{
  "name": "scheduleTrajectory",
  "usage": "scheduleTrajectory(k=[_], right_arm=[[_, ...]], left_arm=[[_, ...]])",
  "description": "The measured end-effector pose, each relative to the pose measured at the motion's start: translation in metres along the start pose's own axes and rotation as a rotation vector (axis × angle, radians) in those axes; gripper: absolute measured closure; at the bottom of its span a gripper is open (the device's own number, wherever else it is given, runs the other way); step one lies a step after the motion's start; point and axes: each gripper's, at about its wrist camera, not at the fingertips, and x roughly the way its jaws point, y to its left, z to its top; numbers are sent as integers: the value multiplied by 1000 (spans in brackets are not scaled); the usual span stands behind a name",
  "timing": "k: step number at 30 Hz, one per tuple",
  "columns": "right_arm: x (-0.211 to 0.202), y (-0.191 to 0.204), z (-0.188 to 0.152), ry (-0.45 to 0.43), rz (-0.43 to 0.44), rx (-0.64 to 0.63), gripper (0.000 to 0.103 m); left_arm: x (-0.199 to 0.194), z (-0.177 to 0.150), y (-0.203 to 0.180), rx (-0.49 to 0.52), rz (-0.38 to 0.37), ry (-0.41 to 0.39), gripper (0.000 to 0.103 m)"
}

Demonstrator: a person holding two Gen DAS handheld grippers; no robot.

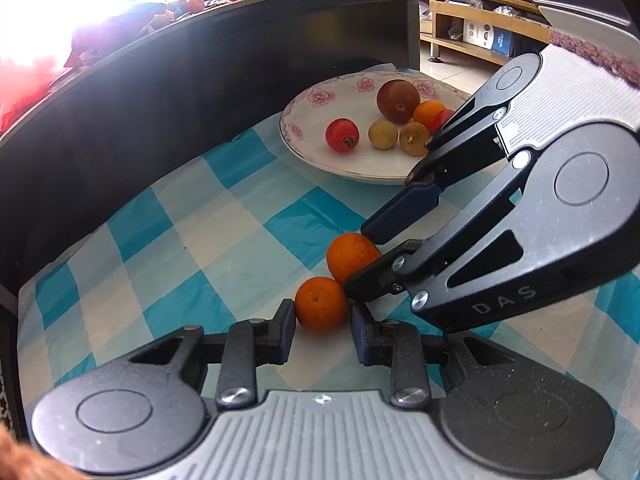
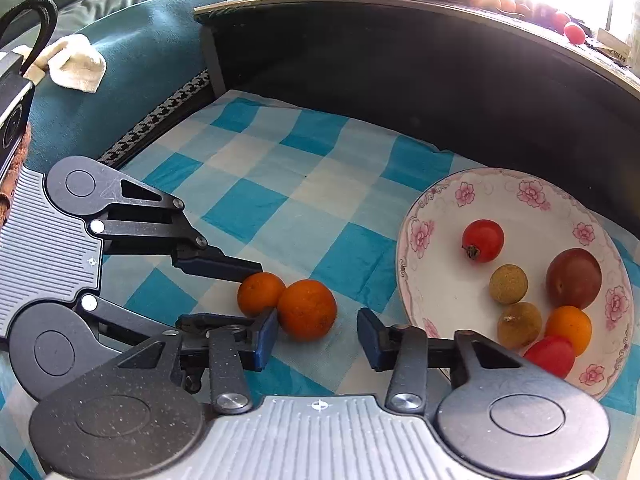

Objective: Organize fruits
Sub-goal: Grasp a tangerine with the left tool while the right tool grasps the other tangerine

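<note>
Two small oranges lie touching on the blue-checked cloth (image 1: 224, 216). My left gripper (image 1: 322, 320) is shut on the nearer orange (image 1: 322, 305), a pad against each side. In the right wrist view that orange (image 2: 260, 294) sits between the left gripper's (image 2: 258, 294) fingers. My right gripper (image 2: 317, 334) straddles the other orange (image 2: 307, 309); one pad touches it and a gap shows at the other pad, so it is open. From the left wrist this gripper (image 1: 356, 260) reaches in from the right around its orange (image 1: 351, 256). A flowered plate (image 1: 304, 152) holds several fruits.
The plate (image 2: 404, 264) carries a red tomato (image 2: 483, 240), two tan longans, a dark plum (image 2: 574, 278) and a small orange. A dark curved wall (image 1: 160, 128) rings the cloth at the back. A teal cushion with a white rag (image 2: 76, 64) lies far left.
</note>
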Motion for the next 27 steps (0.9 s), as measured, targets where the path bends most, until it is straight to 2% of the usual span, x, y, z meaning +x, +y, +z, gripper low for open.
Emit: scheduleTrajectory(k=[1,5,10,16,27], right_arm=[[1,2,0,-3,-2,-4,76],[3,6,3,6,-16,5,77],[5,-6,5,37,24,96,77],[-1,-6,5,56,19,102,78],[-22,-11,-15,84,-67,119,78]], left_arm=[[0,0,0,1,4,0,64],[0,0,1,-4,5,1,64],[0,0,2,-4,4,2,64],[0,3,1,-4,1,-6,65],[-3,9,-10,21,-26,-2,65]])
